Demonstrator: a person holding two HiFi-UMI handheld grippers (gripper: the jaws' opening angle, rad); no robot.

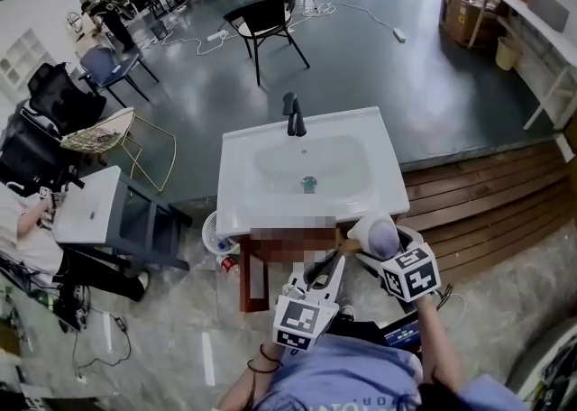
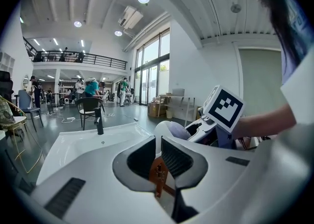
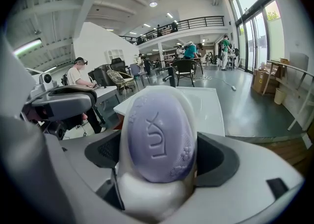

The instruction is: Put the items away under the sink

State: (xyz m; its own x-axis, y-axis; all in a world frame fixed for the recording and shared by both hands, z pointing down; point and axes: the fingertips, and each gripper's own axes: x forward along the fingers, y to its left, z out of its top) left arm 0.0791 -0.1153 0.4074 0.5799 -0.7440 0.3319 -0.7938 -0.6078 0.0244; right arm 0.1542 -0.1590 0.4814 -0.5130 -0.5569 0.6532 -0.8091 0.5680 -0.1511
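A lilac bar of soap [image 3: 159,137] stamped LUX lies in a white soap dish [image 3: 147,196], and my right gripper [image 3: 159,161] is shut on the dish. In the head view that gripper [image 1: 377,242] holds the soap [image 1: 384,238] just off the front right corner of the white sink [image 1: 270,139]. My left gripper [image 1: 326,267] hangs beside it, lower and to the left, in front of the brown cabinet [image 1: 245,276] under the sink. Its jaws [image 2: 158,155] stand together with nothing between them. The left gripper view shows the soap [image 2: 176,130] just beyond them.
A black tap [image 1: 293,116] stands at the sink's back edge. A white basket [image 1: 209,233] and a red-capped item sit on the floor left of the cabinet. A white side table [image 1: 90,206] is further left; wooden decking [image 1: 487,211] lies to the right.
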